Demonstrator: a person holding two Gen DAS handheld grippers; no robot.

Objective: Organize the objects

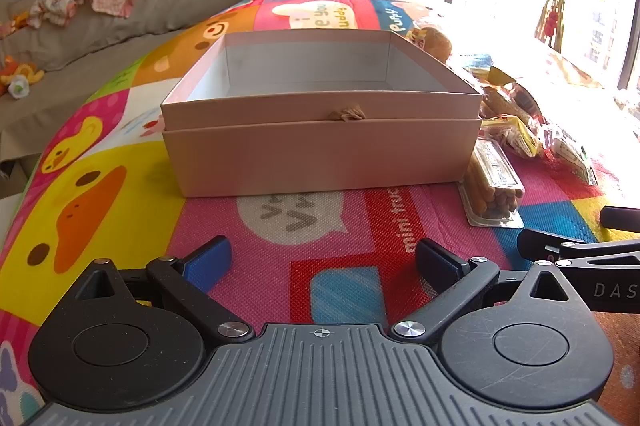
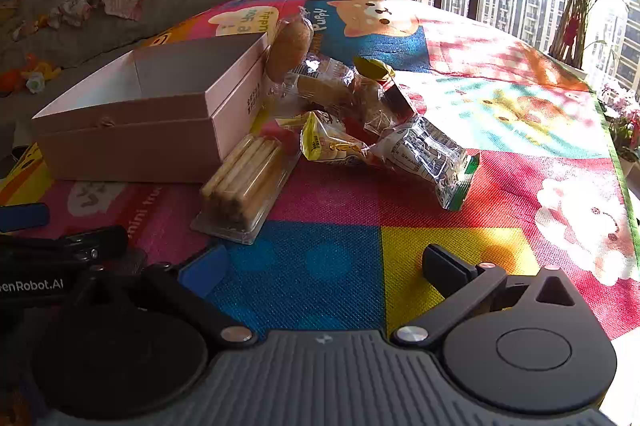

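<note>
We see the open box [image 1: 320, 149] lying broadside, long axis left-right; the breadstick tray [image 2: 244, 185] at its right points away. Both grippers [image 1: 322, 260] [image 2: 326, 266] spread, empty. Far snack wrappers [image 2: 360, 105] overlap.

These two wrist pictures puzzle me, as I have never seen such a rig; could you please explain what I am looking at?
There is no robot arm here: a person carries a two-finger gripper in each hand, and a fisheye camera on each looks forward along its fingers. One picture is from the left gripper, the other from the right gripper. The black parts at the bottom of each picture are the gripper itself. Both stand open and hold nothing.

Below them lies a colourful cartoon mat. On it sits an open, empty pale box. To the right of the box lies a pile of wrapped snacks, and nearest the camera a clear tray of biscuit sticks. The task is presumably to tidy these snacks into the box.
</note>
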